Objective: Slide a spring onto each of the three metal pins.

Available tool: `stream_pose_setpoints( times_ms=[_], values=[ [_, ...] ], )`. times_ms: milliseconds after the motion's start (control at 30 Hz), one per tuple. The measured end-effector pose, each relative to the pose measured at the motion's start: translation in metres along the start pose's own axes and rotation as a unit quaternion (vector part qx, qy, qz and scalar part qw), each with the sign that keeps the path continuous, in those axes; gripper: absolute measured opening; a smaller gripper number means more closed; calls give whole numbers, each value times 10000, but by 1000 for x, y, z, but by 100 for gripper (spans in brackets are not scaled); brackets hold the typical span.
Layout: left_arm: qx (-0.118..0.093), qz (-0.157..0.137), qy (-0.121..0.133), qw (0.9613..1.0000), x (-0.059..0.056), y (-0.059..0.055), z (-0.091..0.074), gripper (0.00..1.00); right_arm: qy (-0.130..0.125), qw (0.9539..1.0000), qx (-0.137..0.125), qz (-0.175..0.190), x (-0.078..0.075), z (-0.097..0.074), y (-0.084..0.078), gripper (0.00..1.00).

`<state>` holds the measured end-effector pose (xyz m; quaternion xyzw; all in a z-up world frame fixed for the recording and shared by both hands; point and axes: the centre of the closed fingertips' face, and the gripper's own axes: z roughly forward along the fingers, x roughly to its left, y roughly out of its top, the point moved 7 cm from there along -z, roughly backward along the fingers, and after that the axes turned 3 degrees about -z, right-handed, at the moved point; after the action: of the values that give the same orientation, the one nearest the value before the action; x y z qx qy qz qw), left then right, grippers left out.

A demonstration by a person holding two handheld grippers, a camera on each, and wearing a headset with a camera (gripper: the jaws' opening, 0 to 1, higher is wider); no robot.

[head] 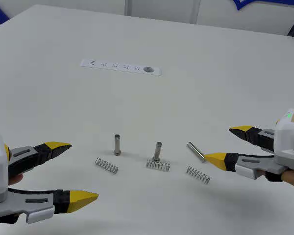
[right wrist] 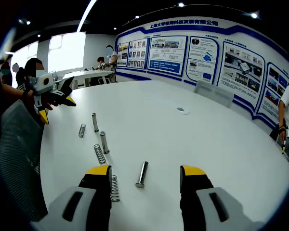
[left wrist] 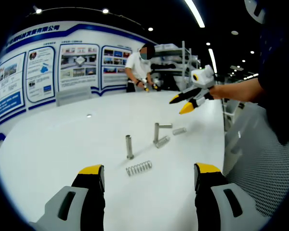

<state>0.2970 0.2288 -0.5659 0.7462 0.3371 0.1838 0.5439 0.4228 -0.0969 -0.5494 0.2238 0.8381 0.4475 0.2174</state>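
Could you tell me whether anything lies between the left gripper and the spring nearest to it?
Nothing visible does: the spring lies on bare table ahead of the open left gripper, with an upright pin beyond it.

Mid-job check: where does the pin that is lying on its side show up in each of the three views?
Head view: the lying pin is right of centre, rightmost of the three pins.
Left gripper view: lying pin just above centre, beyond the upright ones.
Right gripper view: lying pin low centre, nearest the camera.
Shared landmark: the middle upright pin, next to it in every view.
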Motion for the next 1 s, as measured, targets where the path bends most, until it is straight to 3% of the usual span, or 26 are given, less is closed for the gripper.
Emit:
stream_pose_setpoints(
  times_ms=[300,600,1000],
  values=[
    [-1,-19,33,10000,1,0,-2,77,-50,9994,340,1,-3,23,7,46],
    [23,-24,28,10000,1,-1,-2,76,-80,9966,818,98,-6,43,0,33],
    [36,-31,28,10000,2,-1,-2,75,-55,9925,1194,251,0,64,-5,23]
  ],
)
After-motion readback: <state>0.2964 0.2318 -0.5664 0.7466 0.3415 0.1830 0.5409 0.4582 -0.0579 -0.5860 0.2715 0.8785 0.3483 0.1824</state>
